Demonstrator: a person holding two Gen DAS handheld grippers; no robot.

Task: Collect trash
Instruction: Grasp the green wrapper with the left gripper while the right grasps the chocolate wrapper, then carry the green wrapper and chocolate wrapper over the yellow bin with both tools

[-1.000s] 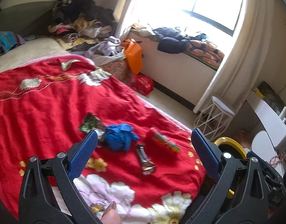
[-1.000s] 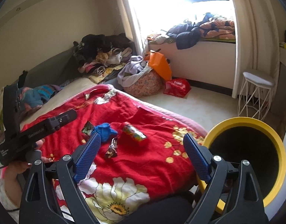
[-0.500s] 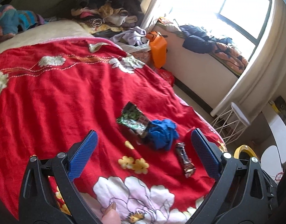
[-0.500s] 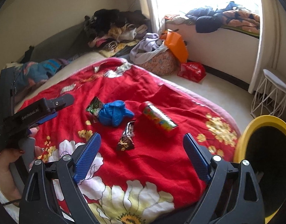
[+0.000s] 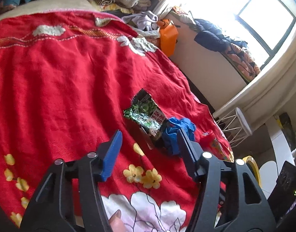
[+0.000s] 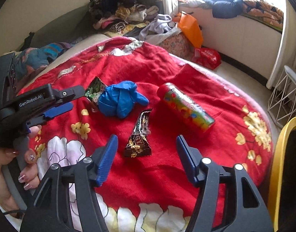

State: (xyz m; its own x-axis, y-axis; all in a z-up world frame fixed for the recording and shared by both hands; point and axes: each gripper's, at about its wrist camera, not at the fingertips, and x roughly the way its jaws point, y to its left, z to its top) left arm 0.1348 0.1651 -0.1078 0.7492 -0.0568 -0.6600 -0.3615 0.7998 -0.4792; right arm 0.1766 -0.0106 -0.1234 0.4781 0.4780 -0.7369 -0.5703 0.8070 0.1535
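Trash lies on a red flowered bedspread. There is a green snack wrapper, a crumpled blue glove, a dark candy wrapper and a red patterned tube. My left gripper hovers low over the spread. Its jaws are closing, with the green wrapper's near end between the tips and the pads not touching it. The glove sits by its right fingertip. My right gripper is also closing, the candy wrapper lying between its pads untouched. The left gripper shows at the left of the right wrist view.
A yellow-rimmed bin stands off the bed's right edge beside a white wire stool. Piled clothes, an orange bag and a red bag lie beyond the bed. A hand grips the left handle.
Both grippers have come down and forward toward the bedspread, and their jaws have narrowed. The left now frames the green wrapper, the right the dark candy wrapper.
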